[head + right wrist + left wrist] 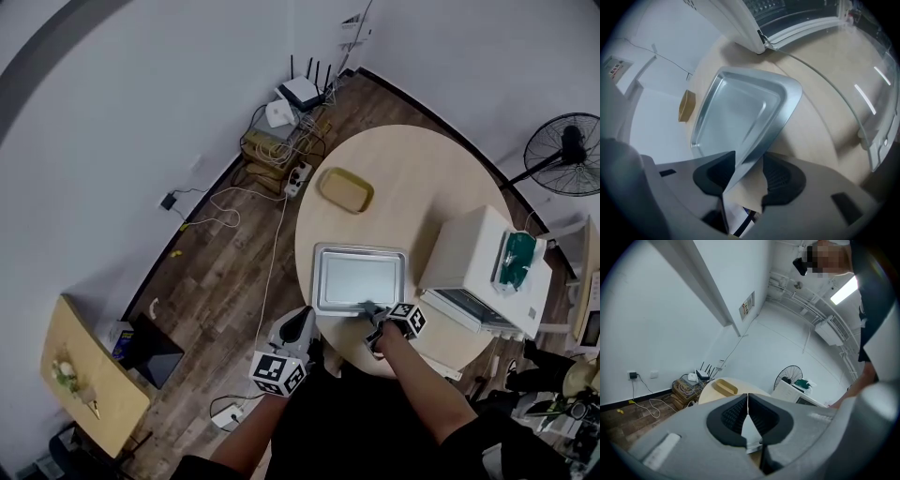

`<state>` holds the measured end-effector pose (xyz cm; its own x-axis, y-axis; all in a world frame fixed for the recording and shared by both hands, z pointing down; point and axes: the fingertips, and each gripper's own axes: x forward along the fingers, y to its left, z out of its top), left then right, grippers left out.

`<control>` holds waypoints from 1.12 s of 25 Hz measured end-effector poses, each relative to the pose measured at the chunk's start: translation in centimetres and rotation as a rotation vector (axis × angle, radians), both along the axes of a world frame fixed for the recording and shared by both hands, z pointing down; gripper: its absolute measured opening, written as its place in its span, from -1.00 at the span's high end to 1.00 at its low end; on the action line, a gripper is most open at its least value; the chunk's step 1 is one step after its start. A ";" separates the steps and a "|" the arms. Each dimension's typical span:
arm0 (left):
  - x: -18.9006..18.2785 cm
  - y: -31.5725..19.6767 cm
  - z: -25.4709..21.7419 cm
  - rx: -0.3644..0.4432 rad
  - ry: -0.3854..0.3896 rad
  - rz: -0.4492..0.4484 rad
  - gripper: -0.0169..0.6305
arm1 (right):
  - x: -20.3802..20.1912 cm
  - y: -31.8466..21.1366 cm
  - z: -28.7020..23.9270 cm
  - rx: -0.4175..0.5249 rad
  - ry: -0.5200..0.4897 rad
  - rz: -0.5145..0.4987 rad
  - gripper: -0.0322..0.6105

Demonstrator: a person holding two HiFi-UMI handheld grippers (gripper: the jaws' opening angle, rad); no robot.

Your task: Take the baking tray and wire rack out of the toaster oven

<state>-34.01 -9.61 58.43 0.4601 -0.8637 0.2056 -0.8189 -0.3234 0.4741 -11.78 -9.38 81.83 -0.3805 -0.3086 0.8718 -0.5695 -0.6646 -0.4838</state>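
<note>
Wooden and round, the one worktop (412, 178) carries everything that matters for this task. On its right side stands the single toaster oven (473, 248), white, with its glass door (862, 93) folded down and open. One baking tray (359, 279) is already outside: it lies flat on the worktop, just beside the oven and right in front of the person. So I judge the first half of the task as nearly finished.

The second half is not yet done. I see no wire rack on the worktop. In the right gripper view a dark grid (771, 8) shows inside the oven mouth. This is probably the one wire rack, but too little of it shows to be sure.

One small yellow dish (345, 189) lies farther back on the worktop, well apart from the tray and no part of the task.

Two tongs are in use. The right tongs (749, 164) stand spread, and the near rim of the tray passes between them, but the pads do not pinch it. The left tongs (747, 401) are pressed together with nothing between them, and they hang off the worktop's near edge, to the person's left.
</note>
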 end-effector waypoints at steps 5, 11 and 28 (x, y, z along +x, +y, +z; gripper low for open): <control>0.1 0.3 0.4 -0.005 -0.004 -0.003 0.89 | 0.5 0.3 -0.9 0.010 -0.035 0.009 0.38; 1.6 0.3 -0.7 0.020 -0.014 0.026 0.89 | 1.0 0.0 -3.7 0.088 -0.109 0.038 0.38; 18.4 -0.5 -5.6 0.096 -0.046 0.282 0.89 | 12.2 0.8 -22.7 0.765 -0.141 -0.020 0.45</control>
